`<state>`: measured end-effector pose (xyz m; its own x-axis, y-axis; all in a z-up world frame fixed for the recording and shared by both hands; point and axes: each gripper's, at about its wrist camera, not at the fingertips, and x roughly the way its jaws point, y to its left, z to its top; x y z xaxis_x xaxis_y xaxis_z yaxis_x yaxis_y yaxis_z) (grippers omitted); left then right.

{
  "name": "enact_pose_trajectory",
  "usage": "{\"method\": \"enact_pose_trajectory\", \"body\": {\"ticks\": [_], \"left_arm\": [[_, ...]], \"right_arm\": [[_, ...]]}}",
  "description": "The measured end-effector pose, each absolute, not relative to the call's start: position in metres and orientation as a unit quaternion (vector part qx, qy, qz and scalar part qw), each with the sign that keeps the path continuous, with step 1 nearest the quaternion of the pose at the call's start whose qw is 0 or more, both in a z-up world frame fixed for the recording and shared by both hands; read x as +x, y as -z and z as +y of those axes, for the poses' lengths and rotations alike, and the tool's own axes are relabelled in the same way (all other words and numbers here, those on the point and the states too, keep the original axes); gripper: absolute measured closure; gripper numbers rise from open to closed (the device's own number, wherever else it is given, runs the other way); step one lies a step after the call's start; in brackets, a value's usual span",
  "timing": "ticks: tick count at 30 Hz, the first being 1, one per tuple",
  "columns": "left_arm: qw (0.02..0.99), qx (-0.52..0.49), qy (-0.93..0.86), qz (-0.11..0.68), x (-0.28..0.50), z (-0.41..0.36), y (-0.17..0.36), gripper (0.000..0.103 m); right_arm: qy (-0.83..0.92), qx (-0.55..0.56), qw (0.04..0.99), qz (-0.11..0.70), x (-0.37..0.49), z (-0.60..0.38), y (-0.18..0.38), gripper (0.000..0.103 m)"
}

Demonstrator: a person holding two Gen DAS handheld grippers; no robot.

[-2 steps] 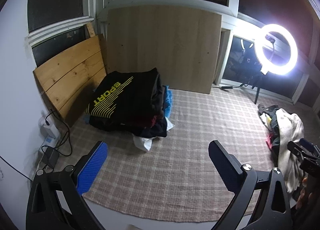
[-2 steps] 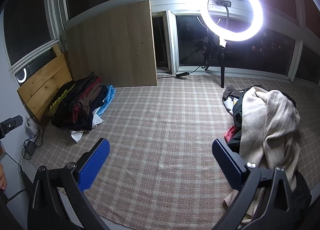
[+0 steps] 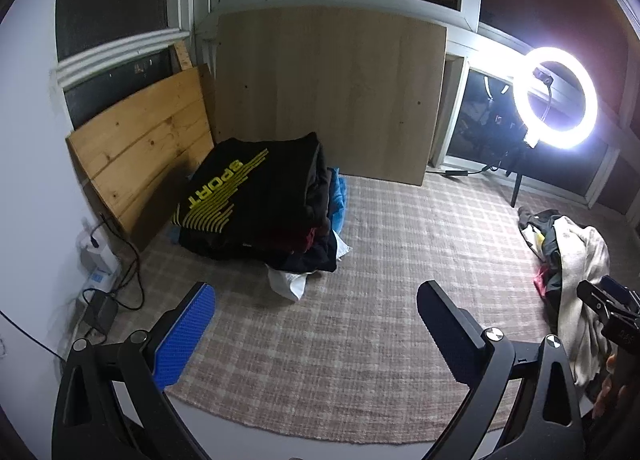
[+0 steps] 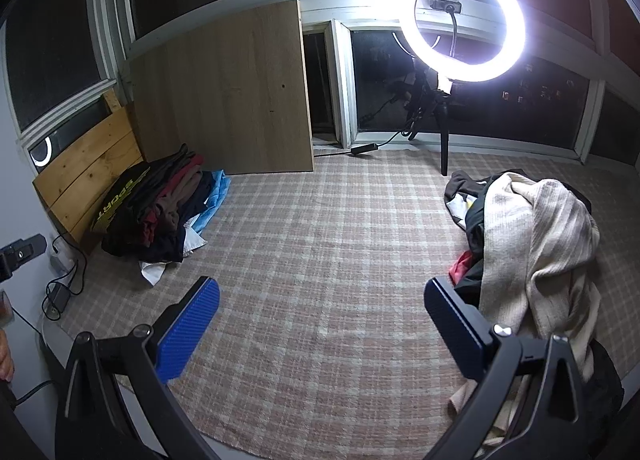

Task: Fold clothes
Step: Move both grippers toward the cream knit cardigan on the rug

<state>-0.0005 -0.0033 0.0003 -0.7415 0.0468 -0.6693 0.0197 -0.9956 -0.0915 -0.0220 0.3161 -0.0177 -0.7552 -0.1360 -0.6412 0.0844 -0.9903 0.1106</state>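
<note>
Both grippers empty, over checked rug (image 4: 320, 260).
L→R: folded stack (image 3: 264, 203) w/ black SPORT top at far left by wood boards (image 3: 140, 147); left gripper (image 3: 316, 324) & right gripper (image 4: 322, 320) jaws wide apart; unfolded pile (image 4: 532, 244) at right.

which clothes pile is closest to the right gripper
The unfolded heap topped by the cream garment, right beside the right gripper; the folded stack lies across the rug.
</note>
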Motion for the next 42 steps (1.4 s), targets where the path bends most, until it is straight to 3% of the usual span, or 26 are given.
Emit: {"method": "enact_pose_trajectory", "body": {"ticks": [18, 42], "left_arm": [[0.077, -0.372, -0.925, -0.012, -0.036, 0.005, 0.02, 0.002], [0.24, -0.364, -0.897, 0.075, -0.058, 0.146, 0.011, 0.002]], "right_arm": [[0.939, 0.343, -0.009, -0.015, -0.006, 0.297, 0.023, 0.0], [0.918, 0.346, -0.181, -0.063, 0.043, 0.393, 0.025, 0.0]]}}
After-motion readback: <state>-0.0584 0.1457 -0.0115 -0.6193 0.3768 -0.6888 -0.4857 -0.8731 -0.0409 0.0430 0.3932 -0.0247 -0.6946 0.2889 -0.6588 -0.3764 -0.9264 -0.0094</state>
